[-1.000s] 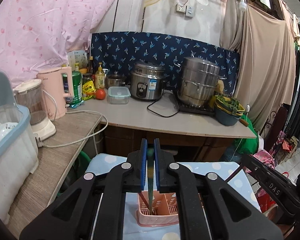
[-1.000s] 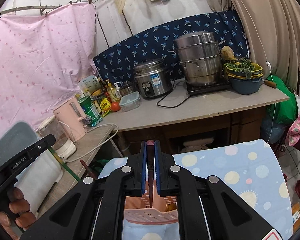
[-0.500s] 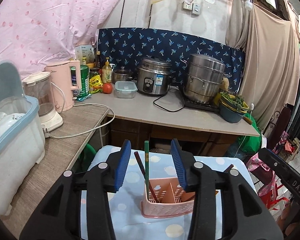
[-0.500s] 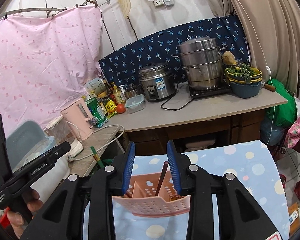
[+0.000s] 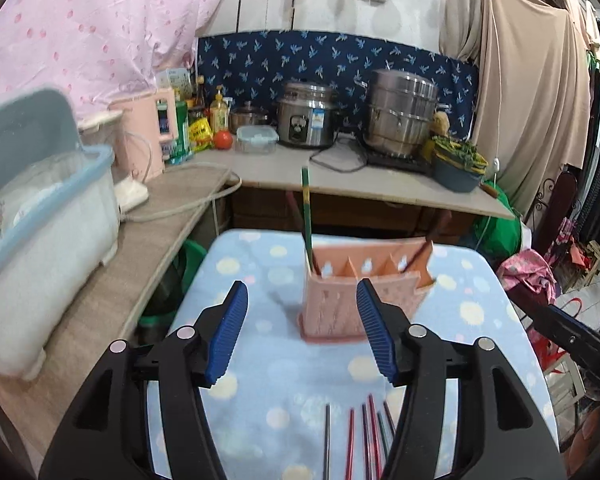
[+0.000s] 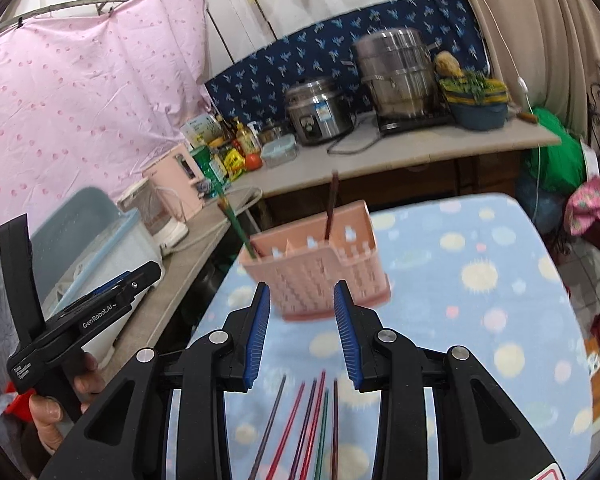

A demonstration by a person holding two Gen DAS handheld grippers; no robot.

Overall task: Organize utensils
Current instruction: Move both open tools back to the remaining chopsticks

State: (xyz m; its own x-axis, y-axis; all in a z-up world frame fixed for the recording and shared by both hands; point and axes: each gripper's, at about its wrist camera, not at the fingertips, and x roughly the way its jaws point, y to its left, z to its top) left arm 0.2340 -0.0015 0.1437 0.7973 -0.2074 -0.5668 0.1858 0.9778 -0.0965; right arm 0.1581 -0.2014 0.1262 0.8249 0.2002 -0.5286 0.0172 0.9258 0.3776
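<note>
Left wrist: the left gripper point(image 5: 302, 314) is seen opening, nothing between its jaws; the caddy point(image 5: 360, 288) stands just ahead, a green chopstick point(image 5: 307, 216) upright inside. Loose chopsticks point(image 5: 364, 436), somewhat blurred, lie beneath.

Right wrist: the right gripper point(image 6: 300, 322) is held apart, empty; a dark chopstick point(image 6: 332, 208) stands in the caddy point(image 6: 320, 268) ahead.

Pink holder point(image 6: 320, 272) with two chopsticks point(image 6: 332, 208) upright; loose chopsticks point(image 6: 308, 420) on cloth point(image 6: 480, 280).
</note>
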